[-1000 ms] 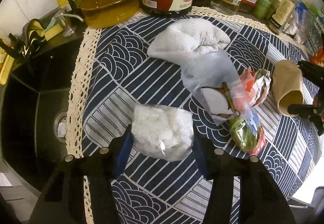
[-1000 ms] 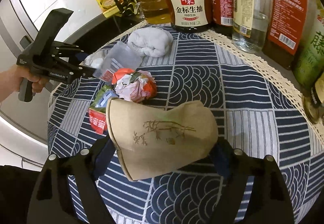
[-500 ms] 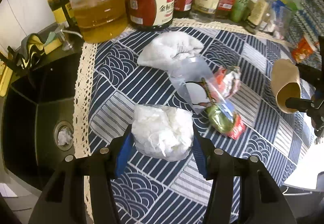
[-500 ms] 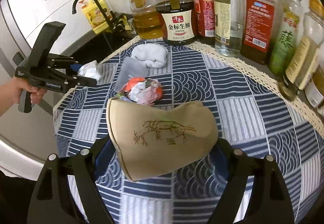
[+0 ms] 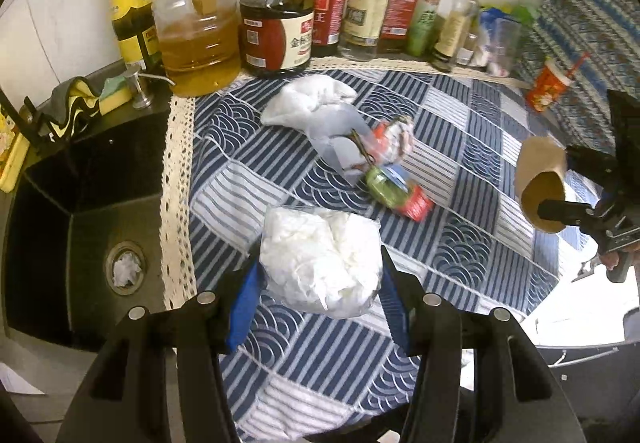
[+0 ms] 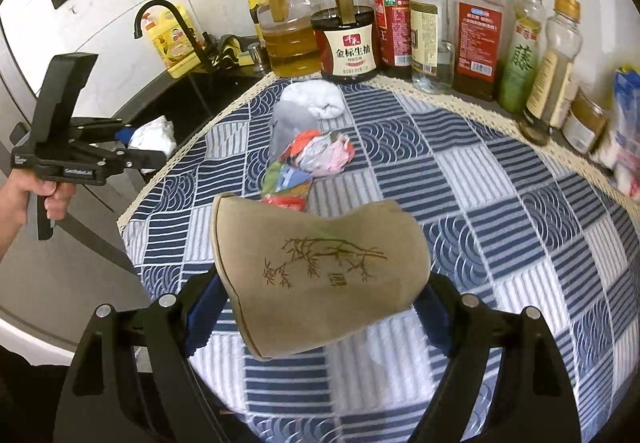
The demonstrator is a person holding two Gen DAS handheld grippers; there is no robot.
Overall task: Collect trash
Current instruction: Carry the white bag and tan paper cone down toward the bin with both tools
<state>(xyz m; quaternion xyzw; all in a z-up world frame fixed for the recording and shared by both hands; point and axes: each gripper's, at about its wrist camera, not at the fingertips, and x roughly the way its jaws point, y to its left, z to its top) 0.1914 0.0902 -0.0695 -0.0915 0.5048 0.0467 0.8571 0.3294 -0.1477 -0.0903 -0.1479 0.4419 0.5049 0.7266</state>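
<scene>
My left gripper (image 5: 318, 279) is shut on a clear bag of crumpled white paper (image 5: 320, 261), held above the blue patterned cloth (image 5: 472, 171). My right gripper (image 6: 320, 291) is shut on a squashed brown paper cup (image 6: 316, 275) with a bamboo print, also lifted off the cloth. In the left wrist view the cup (image 5: 540, 183) shows at the right with its open mouth facing me. On the cloth lie a white wad (image 5: 308, 103), a clear plastic bag (image 5: 340, 139) and colourful snack wrappers (image 5: 394, 179). In the right wrist view the left gripper (image 6: 158, 147) hangs at the left, held by a hand.
Oil, soy sauce and vinegar bottles (image 6: 344, 39) line the back wall. A black sink (image 5: 80, 203) with paper in its drain lies left of the cloth's lace edge. A red cup with a straw (image 5: 548, 87) stands far right. The counter edge runs along the near side.
Both grippers have risen and drawn back from the bottles, carrying the bag of paper and the cup. The trash on the cloth now looks smaller and farther away.
</scene>
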